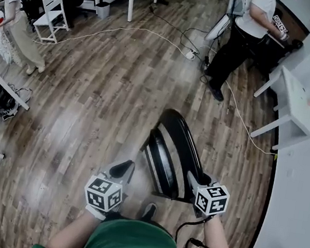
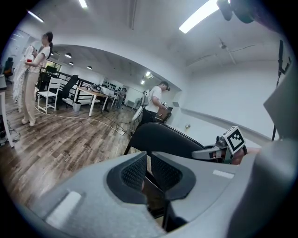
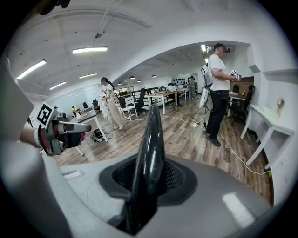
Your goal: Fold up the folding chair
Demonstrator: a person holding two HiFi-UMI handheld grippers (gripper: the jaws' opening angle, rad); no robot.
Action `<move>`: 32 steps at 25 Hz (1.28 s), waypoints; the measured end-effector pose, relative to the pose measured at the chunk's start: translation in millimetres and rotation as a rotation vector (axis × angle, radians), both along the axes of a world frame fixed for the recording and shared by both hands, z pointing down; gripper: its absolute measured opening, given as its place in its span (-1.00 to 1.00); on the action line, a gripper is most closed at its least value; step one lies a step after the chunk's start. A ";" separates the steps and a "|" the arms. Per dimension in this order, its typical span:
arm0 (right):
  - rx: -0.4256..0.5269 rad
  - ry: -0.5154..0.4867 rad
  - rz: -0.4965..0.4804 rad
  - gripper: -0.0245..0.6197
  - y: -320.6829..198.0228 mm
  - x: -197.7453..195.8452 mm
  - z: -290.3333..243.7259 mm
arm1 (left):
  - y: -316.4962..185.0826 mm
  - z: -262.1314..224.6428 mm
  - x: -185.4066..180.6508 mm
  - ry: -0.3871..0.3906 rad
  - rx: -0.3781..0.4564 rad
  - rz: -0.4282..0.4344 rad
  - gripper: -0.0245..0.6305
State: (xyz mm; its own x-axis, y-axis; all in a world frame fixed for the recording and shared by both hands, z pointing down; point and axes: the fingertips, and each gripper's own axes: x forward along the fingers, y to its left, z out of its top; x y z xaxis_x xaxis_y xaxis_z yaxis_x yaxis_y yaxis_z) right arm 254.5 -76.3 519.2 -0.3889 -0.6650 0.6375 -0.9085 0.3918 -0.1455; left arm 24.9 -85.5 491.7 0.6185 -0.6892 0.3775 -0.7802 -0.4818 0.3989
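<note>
The black folding chair (image 1: 173, 147) stands on the wood floor just in front of me, its seat and back lying close together. My right gripper (image 1: 195, 182) is shut on the chair's thin upper edge (image 3: 152, 135), which runs up between its jaws (image 3: 148, 179). My left gripper (image 1: 125, 168) hangs to the left of the chair, apart from it, shut with nothing between its pads (image 2: 148, 169). From the left gripper view the chair's dark back (image 2: 163, 137) rises beyond the jaws, with the right gripper (image 2: 201, 152) on it. The left gripper (image 3: 86, 126) also appears in the right gripper view.
A person in a white shirt (image 1: 245, 33) stands at the far right beside a white table (image 1: 289, 106). Another person (image 1: 14, 21) stands at the far left near a white chair (image 1: 51, 15). Cables (image 1: 242, 119) trail over the floor; a dark bag (image 1: 3, 98) lies at the left.
</note>
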 end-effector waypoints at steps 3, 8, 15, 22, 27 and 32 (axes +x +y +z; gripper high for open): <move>-0.001 -0.001 -0.002 -0.60 1.8 -2.6 -1.7 | 2.1 -0.5 -2.7 0.003 -0.008 -0.006 -0.83; -0.002 -0.002 -0.004 -0.60 2.2 -3.6 -1.6 | 3.9 0.8 -4.2 0.004 -0.014 -0.012 -0.83; -0.003 -0.001 -0.007 -0.60 4.4 -7.4 -2.2 | 9.8 2.9 -9.1 0.004 -0.024 -0.019 -0.83; -0.002 0.000 -0.008 -0.60 4.7 -7.9 -0.2 | 13.0 6.0 -9.3 0.004 -0.030 -0.023 -0.83; -0.004 -0.001 -0.011 -0.60 6.1 -9.3 0.0 | 17.3 8.4 -8.6 0.004 -0.039 -0.024 -0.83; -0.002 -0.001 -0.011 -0.60 6.2 -9.5 -0.7 | 19.6 9.9 -7.6 0.001 -0.045 -0.025 -0.83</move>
State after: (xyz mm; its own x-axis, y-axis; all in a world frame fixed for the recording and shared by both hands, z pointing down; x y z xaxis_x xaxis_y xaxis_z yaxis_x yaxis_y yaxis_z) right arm 244.9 -70.1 518.5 -0.3974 -0.6592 0.6384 -0.9037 0.4019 -0.1476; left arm 17.2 -65.9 501.6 0.6019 -0.6867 0.4077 -0.7913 -0.4437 0.4207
